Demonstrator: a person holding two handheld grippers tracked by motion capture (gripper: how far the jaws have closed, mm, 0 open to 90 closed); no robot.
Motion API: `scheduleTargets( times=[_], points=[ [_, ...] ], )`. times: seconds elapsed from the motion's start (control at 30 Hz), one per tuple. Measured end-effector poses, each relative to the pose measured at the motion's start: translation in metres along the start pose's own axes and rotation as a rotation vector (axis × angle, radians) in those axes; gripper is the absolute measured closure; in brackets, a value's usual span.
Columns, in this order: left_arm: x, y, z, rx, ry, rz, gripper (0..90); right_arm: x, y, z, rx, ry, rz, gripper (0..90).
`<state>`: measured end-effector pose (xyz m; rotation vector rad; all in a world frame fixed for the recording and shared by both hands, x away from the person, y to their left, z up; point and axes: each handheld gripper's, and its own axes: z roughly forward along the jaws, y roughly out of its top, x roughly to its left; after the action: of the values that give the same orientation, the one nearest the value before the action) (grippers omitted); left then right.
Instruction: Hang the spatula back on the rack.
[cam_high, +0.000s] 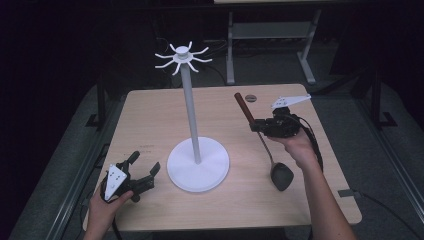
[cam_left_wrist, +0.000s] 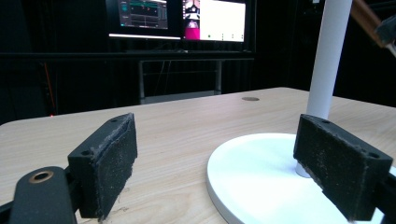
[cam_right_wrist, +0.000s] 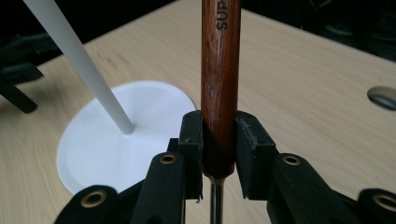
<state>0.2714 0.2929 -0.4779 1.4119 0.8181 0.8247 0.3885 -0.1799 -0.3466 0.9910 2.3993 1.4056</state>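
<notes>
Your right claw (cam_high: 256, 125) pinches the ladle (cam_high: 265, 145) low on its wooden handle, right of frame centre, bowl hanging near the table (cam_high: 150, 105). Left claw (cam_high: 145, 172), spread and empty, rests lower left beside the stand's base. Risk: the grip sits far from the bowl, so the ladle may swing or twist between the pads. The white hook stand (cam_high: 190, 115) rises mid-frame; its pole could catch the handle.

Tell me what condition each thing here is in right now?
Ladle: lifted by its wooden handle, bowl low near the table.
Right gripper: shut on the handle.
Left gripper: open, holding nothing.
White stand: upright, hooks bare.
</notes>
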Motion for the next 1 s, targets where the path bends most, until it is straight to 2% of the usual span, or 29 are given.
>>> scheduleTargets(
  times=[0.03, 0.23, 0.4, 0.6, 0.77, 0.8, 0.93, 1.0],
  points=[
    [0.000, 0.000, 0.000, 0.000, -0.001, 0.000, 13.0, 0.002, 0.001, -0.004, -0.027, 0.012, 0.003, 73.0],
    [0.000, 0.000, 0.000, -0.005, -0.003, 0.000, 13.1, 0.005, 0.004, -0.010, -0.087, 0.052, 0.005, 73.1],
    [0.000, 0.000, 0.000, -0.004, -0.004, -0.001, 13.0, 0.007, 0.006, -0.014, -0.118, 0.079, 0.007, 73.1],
    [0.000, 0.000, 0.000, 0.000, -0.003, 0.001, 13.1, 0.012, 0.010, -0.022, -0.151, 0.088, -0.005, 73.2],
    [0.000, 0.000, 0.000, 0.000, -0.003, 0.005, 13.0, 0.020, 0.016, -0.030, -0.187, 0.117, -0.029, 73.2],
    [0.000, 0.000, 0.000, 0.000, -0.002, -0.004, 13.0, 0.021, 0.018, -0.030, -0.192, 0.121, -0.034, 73.2],
    [0.001, 0.000, 0.000, 0.000, -0.003, 0.011, 13.0, 0.029, 0.026, -0.031, -0.204, 0.136, -0.062, 73.2],
    [0.000, 0.000, 0.000, -0.001, -0.003, 0.004, 13.0, 0.031, 0.028, -0.031, -0.205, 0.139, -0.069, 73.1]
  ],
)
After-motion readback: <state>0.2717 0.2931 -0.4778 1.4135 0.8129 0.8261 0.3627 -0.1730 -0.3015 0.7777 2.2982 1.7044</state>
